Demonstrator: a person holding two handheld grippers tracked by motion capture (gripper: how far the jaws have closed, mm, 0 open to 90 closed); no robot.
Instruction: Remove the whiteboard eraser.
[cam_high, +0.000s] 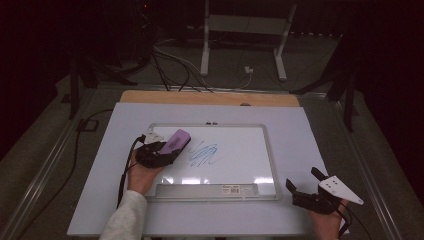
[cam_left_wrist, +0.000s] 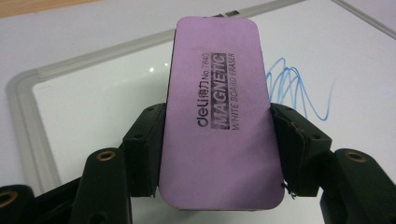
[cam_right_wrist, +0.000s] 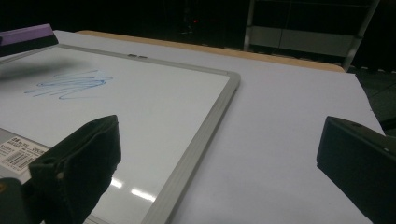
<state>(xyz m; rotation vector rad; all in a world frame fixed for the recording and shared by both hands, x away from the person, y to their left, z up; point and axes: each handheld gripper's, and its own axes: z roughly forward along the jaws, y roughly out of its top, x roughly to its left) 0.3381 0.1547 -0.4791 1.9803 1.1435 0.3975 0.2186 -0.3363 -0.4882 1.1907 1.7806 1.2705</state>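
Eraser clamped over the whiteboard

High view: left gripper (cam_high: 159, 151) grips a flat purple magnetic whiteboard eraser (cam_high: 175, 140) above the grey-framed whiteboard (cam_high: 270, 150), just left of the blue scribble (cam_high: 203, 154).
Left gripper view: jaws clamp its long sides (label upward).
Right gripper view: right gripper (cam_right_wrist: 219, 163) gapes, holding nothing, over the white bench (cam_right_wrist: 289, 140).

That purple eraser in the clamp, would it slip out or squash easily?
The eraser probably holds firm: the left gripper pinches its flat long sides squarely. It looks light, a slim block. Its smooth printed top might be slippery, though the edges seem to give slightly under the pads.
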